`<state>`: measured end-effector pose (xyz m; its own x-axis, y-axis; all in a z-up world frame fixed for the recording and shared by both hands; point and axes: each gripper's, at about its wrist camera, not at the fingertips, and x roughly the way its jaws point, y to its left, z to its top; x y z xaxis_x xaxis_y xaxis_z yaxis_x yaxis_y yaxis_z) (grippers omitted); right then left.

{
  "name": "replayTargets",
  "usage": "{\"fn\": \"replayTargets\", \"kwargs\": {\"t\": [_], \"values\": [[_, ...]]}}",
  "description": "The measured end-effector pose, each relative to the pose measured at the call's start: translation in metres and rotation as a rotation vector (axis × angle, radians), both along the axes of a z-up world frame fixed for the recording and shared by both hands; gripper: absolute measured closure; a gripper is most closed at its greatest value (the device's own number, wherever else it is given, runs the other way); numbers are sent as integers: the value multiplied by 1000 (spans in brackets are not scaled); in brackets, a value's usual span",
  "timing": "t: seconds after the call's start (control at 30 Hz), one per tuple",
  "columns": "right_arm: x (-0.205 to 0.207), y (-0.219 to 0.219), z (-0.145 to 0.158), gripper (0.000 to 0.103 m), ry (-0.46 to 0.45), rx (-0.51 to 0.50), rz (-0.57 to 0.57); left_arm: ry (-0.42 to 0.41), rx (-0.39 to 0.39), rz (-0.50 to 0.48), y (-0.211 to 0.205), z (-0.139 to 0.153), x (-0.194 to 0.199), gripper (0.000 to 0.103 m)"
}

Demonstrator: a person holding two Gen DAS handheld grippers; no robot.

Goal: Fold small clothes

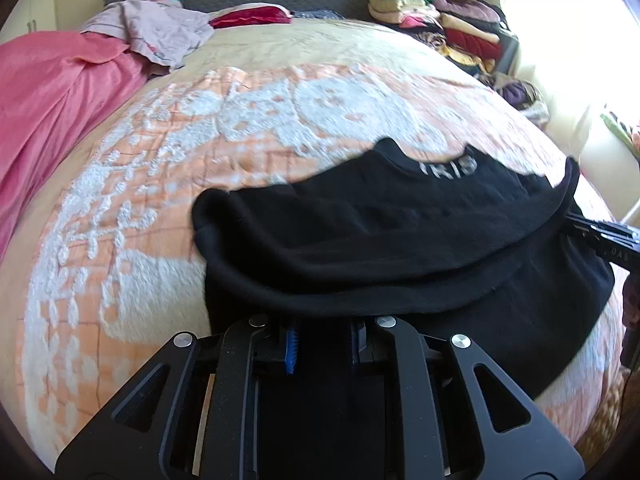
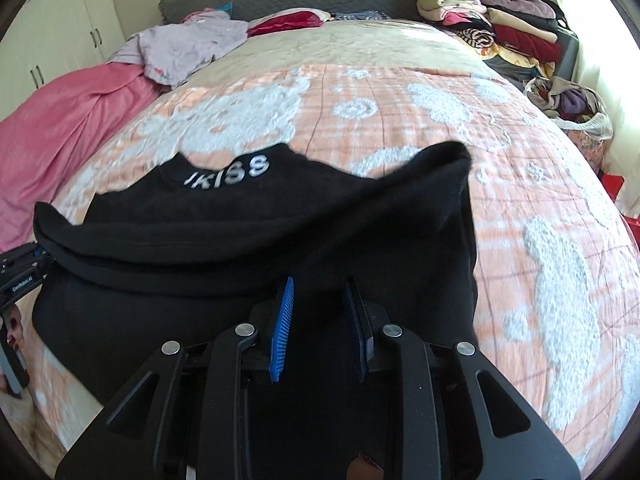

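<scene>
The black garment [image 1: 400, 240], lettered in white near its neckline, lies on the bed [image 1: 248, 152] over an orange-and-white patterned bedspread, its near edge lifted and doubled over toward 12 o'clock. The left gripper [image 1: 324, 344] has narrow jaws closed on the black cloth at its near left edge; the right gripper [image 2: 320, 328] likewise pinches the cloth at the near right edge. Toward 10 o'clock a pink blanket [image 1: 52, 92] and a crumpled lilac garment [image 1: 160, 36] crowd the bed's side. At 1 o'clock stands a stack of folded clothes [image 2: 500, 20], with a bag of clothes [image 2: 572, 104] below it.
</scene>
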<state>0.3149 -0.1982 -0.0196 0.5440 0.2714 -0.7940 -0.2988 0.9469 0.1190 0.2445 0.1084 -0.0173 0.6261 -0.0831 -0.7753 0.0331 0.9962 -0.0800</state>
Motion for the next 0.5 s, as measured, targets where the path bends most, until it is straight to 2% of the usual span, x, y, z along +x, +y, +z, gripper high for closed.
{"fn": "replayTargets", "kwargs": {"t": [0.1,0.27,0.37,0.5], "values": [[10,0,2,78,0,7,-18,-23,-47,29,13,5,8,91],[22,-4,6,78,-5,22,-48,-74,-73,73,30,22,20,91],[26,-11,9,78,-17,20,-75,-96,-84,93,41,30,24,87],[28,-27,11,77,-26,16,-121,-73,-118,120,59,25,29,87]]}}
